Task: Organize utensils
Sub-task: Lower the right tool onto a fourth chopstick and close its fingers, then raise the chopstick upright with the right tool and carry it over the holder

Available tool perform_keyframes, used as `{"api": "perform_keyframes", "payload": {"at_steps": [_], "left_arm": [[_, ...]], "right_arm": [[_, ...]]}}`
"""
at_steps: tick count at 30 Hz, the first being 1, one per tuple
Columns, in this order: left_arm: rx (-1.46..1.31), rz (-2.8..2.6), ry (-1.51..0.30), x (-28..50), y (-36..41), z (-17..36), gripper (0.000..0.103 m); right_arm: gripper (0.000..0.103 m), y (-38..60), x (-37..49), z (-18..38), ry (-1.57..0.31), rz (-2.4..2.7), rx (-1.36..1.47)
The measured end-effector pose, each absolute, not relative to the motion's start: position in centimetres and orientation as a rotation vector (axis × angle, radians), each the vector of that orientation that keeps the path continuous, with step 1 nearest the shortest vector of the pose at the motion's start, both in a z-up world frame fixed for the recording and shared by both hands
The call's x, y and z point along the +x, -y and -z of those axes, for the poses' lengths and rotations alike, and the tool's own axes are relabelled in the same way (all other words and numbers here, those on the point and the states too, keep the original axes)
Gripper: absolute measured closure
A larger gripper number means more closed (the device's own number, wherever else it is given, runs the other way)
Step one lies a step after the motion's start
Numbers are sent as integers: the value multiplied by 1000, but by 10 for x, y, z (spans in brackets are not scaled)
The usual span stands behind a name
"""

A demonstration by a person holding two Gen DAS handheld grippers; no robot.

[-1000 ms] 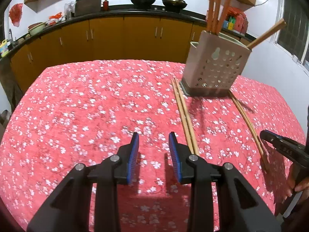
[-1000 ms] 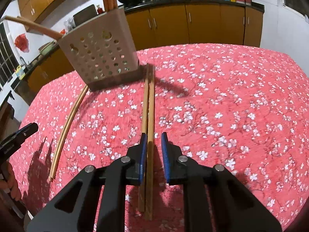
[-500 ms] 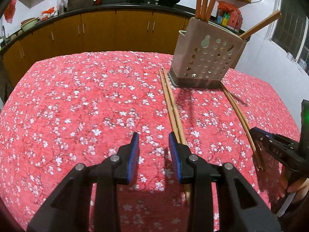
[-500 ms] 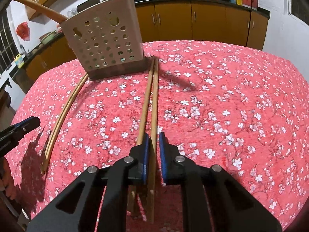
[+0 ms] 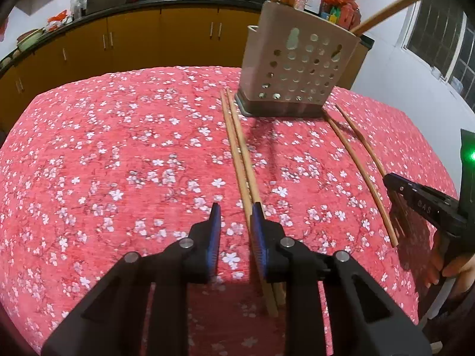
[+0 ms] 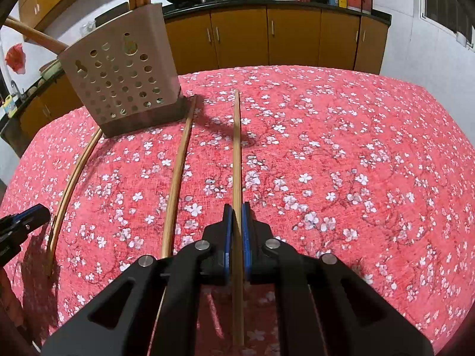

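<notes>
Already several chopsticks stand in the perforated holder [image 6: 121, 80] at about eleven o'clock on the floral tablecloth [image 6: 341, 163], so part of the sorting looks done; four sticks are not yet in it; the right gripper [image 6: 237, 216] has its blue pads clenched on a single chopstick [image 6: 236, 154], which runs straight toward twelve o'clock from the jaws and seems slightly lifted, its tip well apart from its former partner [image 6: 178, 175] lying on the cloth toward the holder's base; over at nine o'clock a second pair [image 6: 71, 178] lies beside the holder. From the left gripper [image 5: 236, 216] that pair of chopsticks [image 5: 239, 154] runs from the jaws up to the holder's near corner at twelve o'clock; its fingers are closing, yet both sticks sit at or under the right-hand pad rather than between the pads, so nothing is grasped. I judge the job roughly half finished: one stick is in hand, three more wait.
</notes>
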State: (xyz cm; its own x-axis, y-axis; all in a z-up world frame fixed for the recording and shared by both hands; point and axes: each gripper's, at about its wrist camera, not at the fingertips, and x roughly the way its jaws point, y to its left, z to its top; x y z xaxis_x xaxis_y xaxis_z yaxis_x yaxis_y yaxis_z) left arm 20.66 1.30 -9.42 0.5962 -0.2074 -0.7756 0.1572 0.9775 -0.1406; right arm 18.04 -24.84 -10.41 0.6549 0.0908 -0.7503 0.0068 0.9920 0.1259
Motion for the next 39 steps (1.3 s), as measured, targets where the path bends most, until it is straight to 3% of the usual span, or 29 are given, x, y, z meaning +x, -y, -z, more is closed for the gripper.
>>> {"api": "perform_keyframes", "payload": {"at_steps": [13,18,28,39], "left_arm": [[29,179,-906,214,7,108,86],[48,142,-891,217,4,110,94],[-45,55,-898,225,-54,107,95],[-56,49,-892,223,-57,108,94]], "right_arm": [[95,248,176,102,-854,-55,110],[95,245,174,102,-852,-55,104],[95,252,182,102,-851,-37,90],[95,256,187,103,-852,-32,103]]}}
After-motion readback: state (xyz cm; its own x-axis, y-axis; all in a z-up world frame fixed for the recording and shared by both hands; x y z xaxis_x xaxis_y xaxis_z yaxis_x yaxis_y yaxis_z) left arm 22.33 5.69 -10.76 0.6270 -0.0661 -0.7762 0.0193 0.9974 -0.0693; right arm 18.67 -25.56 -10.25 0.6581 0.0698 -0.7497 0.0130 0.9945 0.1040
